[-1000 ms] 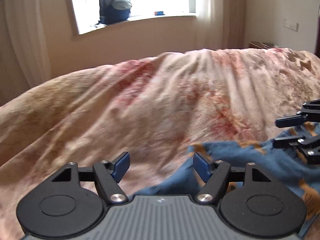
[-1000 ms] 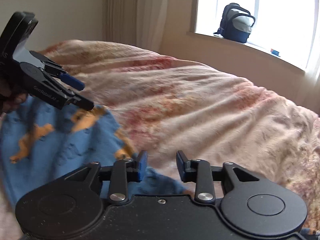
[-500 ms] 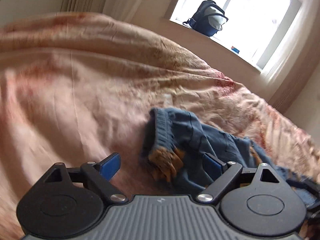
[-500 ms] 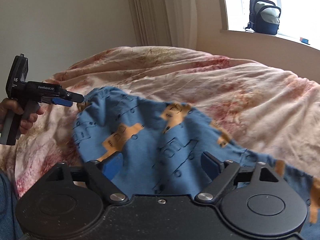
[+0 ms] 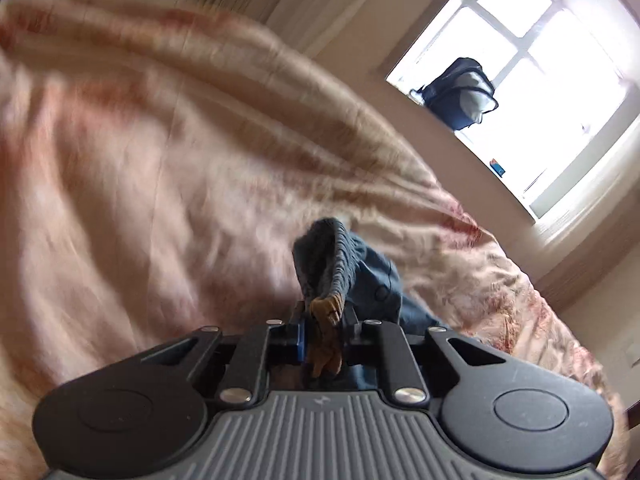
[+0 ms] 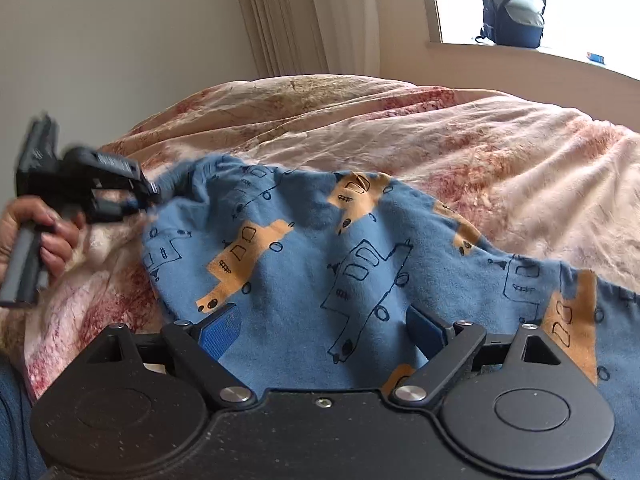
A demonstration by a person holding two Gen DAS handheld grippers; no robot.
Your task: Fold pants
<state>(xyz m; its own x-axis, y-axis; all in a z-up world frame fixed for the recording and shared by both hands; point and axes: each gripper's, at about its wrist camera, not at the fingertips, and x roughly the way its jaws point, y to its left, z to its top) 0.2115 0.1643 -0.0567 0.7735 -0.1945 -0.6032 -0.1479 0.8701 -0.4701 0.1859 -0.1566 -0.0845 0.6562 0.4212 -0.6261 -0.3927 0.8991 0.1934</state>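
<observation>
Closing on the waistband, your left gripper (image 5: 322, 326) pinches the blue truck-print pants (image 6: 320, 248); your right gripper (image 6: 324, 330) hovers wide open above them.

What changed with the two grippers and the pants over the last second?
The left gripper rolled, swung to the pants edge and is closing on the ribbed hem. The right gripper opened wide over the cloth, gripping nothing. The backpack stays on the sill.

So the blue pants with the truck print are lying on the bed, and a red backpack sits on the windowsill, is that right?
Not quite: the backpack on the windowsill is dark navy with a grey panel, not red, as the right wrist view shows. The blue pants with the truck print do lie on the bed.
</observation>
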